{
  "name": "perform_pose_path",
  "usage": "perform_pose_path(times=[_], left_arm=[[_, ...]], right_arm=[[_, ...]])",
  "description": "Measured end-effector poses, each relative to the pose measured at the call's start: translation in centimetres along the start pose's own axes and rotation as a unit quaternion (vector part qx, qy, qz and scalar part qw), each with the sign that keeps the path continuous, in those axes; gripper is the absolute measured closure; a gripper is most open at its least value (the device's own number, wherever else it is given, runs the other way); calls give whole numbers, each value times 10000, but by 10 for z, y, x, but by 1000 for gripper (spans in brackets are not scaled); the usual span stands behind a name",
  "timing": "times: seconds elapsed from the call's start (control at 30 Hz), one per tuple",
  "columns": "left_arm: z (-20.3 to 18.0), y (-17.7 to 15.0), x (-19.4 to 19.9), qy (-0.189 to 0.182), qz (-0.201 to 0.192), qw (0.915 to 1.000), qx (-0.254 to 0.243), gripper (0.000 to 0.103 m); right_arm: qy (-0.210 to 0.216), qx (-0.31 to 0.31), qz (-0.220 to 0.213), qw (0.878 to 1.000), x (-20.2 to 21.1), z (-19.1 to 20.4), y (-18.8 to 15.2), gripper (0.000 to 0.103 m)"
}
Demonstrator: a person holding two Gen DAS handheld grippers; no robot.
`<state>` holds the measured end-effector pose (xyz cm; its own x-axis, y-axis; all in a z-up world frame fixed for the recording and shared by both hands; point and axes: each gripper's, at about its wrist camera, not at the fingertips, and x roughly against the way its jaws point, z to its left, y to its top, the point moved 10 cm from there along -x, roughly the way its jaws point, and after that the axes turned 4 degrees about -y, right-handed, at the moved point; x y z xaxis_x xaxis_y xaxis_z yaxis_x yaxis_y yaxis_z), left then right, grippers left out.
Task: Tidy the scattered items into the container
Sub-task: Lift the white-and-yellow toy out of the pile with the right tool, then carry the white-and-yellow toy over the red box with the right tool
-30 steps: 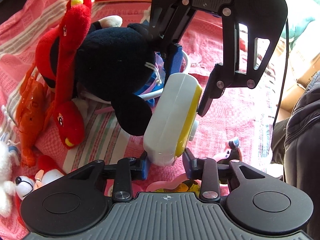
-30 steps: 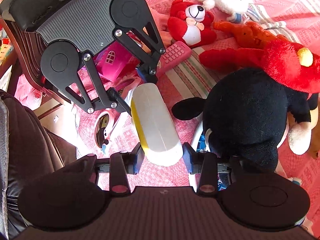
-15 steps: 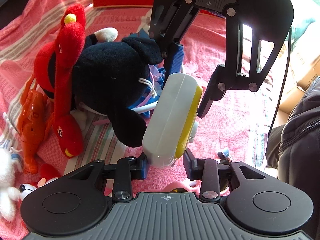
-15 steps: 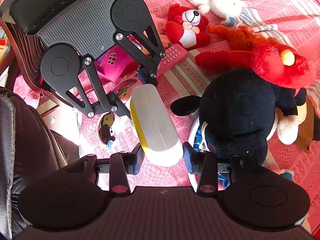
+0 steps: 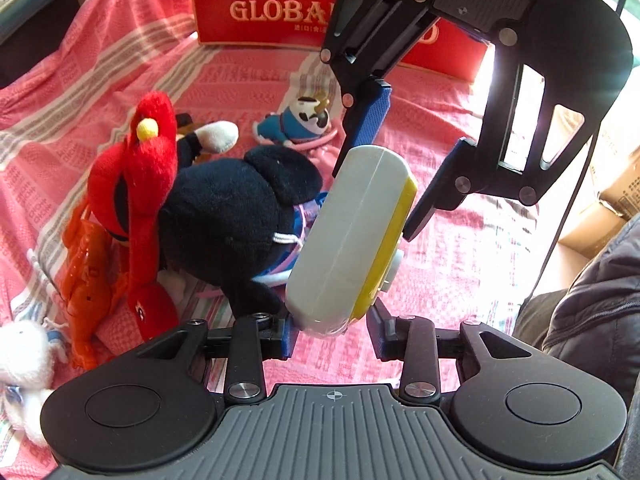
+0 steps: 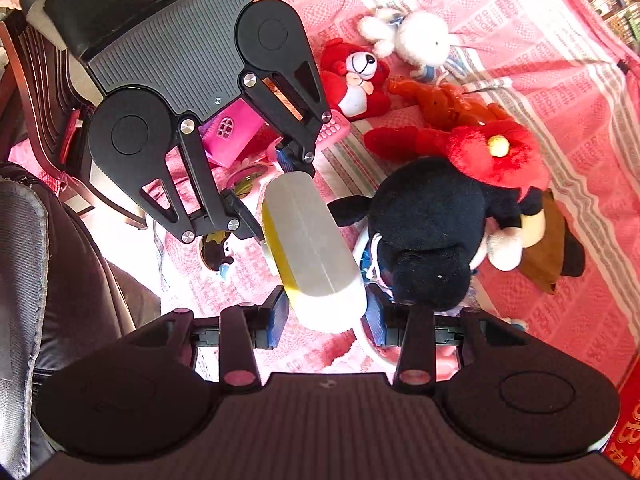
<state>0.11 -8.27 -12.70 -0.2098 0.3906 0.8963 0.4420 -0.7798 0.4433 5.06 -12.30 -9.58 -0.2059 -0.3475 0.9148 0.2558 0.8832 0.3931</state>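
Observation:
A white and yellow oblong toy case [image 5: 352,236] hangs in the air above the pink bedspread, held at both ends. My left gripper [image 5: 332,330] is shut on its near end in the left wrist view. My right gripper [image 5: 400,160] clamps the far end from above. In the right wrist view the case [image 6: 312,248] runs from my right gripper [image 6: 326,316] up to the left gripper [image 6: 266,186]. The red "GLOBAL" box [image 5: 260,4] stands at the back of the bed.
A black mouse plush [image 5: 228,220] and a red plush [image 5: 136,172] lie just left of the case, with an orange lobster toy [image 5: 88,280]. A red bear [image 6: 356,76], white bunny [image 6: 424,36], pink house [image 6: 232,136] and toy phone [image 6: 332,128] lie around. A person's dark jacket [image 5: 592,300] is at the right.
Both grippers have risen with the case held between them. The plush toys now sit lower and farther below, and more of the red box shows at the back.

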Motion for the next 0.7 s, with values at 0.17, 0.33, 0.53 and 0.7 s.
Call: perform_pose_path(times=[0.17, 0.33, 0.53, 0.7], left_arm=[[1, 34, -5, 97, -192, 9998, -40, 66], [-6, 67, -8, 204, -304, 9992, -143, 67], [-17, 104, -13, 308, -393, 9987, -29, 67], [-23, 148, -11, 342, -555, 9978, 69, 67]], right_arm=[[-298, 12, -36, 9995, 25, -13, -10, 56], [-369, 70, -84, 9993, 45, -24, -19, 56], [-405, 260, -94, 9988, 68, -40, -32, 57], [-574, 408, -165, 9974, 96, -57, -43, 57]])
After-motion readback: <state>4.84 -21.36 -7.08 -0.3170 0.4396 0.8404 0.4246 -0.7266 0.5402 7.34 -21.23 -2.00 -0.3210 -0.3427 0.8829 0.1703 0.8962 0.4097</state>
